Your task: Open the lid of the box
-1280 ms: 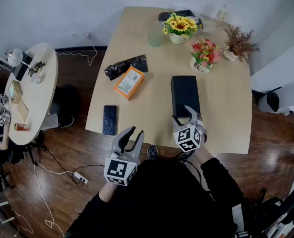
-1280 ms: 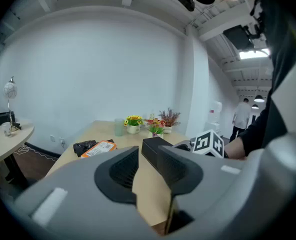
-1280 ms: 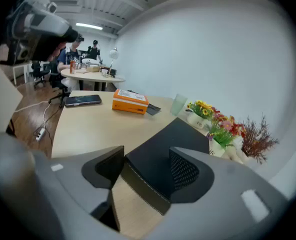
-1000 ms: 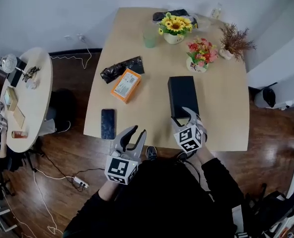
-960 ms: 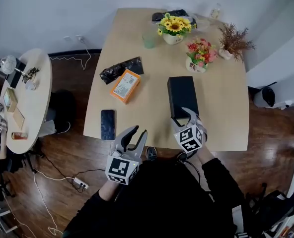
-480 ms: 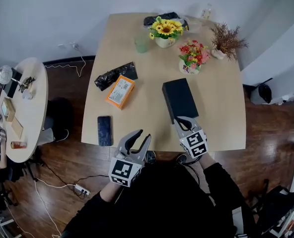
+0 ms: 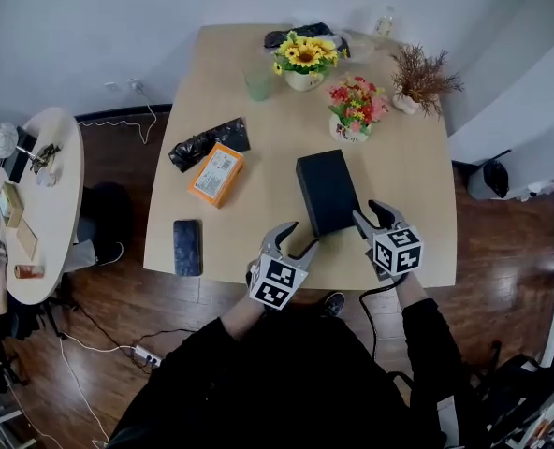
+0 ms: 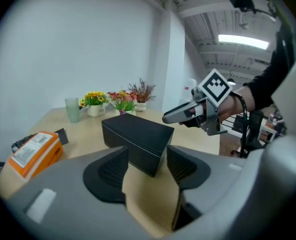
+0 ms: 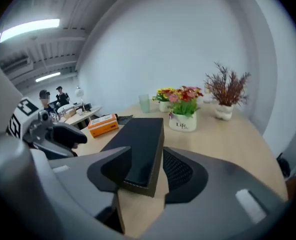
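Tabletop of pale wood (image 7: pixel 417 157) carries the black box (image 7: pixel 326 192), which lies flat and closed at the near middle, its long axis slightly slanted in the head view; a round side table (image 7: pixel 43 204) stands well apart to the box's left, across dark floor. Left gripper (image 7: pixel 300 235) sits at the box's near left corner, jaws spread wide, the corner just ahead of the gap between its pads and apparently untouched; right gripper (image 7: pixel 369 211) is at the box's near right end, jaws likewise released and wide, with the box's near end lying between them in its own view; whether either pad touches the box's side cannot be told. An orange carton (image 7: pixel 215 174) lies to the box's left, with a crumpled black bag (image 7: pixel 207 138) just beyond it and a dark phone (image 7: pixel 186 247) further left and nearer the table edge. Beyond the box stands a white pot of red and pink flowers (image 7: pixel 355 108); further beyond are a pot of sunflowers (image 7: pixel 303 59), a dried brown plant (image 7: pixel 417 78) to the box's far right, and a pale green cup (image 7: pixel 257 84) to its far left.
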The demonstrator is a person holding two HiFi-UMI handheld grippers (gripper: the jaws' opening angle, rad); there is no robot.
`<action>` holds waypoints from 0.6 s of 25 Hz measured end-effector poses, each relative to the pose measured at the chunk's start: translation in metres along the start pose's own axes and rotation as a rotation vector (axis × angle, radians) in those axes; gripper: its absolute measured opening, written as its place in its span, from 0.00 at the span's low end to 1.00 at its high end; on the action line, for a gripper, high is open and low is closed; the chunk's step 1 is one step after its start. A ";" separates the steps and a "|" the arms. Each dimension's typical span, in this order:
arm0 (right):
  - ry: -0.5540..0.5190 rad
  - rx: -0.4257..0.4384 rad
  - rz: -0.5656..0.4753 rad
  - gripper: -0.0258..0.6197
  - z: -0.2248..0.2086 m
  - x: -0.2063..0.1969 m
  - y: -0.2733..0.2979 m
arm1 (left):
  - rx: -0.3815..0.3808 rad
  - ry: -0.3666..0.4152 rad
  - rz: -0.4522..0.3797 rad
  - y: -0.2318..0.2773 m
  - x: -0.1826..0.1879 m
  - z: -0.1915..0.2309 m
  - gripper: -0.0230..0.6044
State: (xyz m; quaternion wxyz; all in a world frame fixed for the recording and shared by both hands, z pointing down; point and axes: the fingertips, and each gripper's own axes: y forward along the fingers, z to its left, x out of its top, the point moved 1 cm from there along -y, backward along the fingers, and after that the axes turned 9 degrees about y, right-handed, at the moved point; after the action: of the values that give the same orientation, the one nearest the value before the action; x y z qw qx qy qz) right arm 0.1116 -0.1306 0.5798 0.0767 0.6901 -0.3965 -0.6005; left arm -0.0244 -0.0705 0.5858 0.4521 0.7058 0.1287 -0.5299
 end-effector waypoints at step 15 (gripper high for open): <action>0.200 0.218 0.153 0.29 0.007 -0.031 0.007 | 0.095 0.084 0.080 0.052 0.012 -0.009 0.42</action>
State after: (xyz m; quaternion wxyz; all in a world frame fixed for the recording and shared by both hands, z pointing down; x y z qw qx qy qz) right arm 0.1036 -0.1125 0.6058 0.0858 0.7183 -0.5013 -0.4747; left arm 0.0199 -0.0960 0.6018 0.4331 0.7527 0.0938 -0.4869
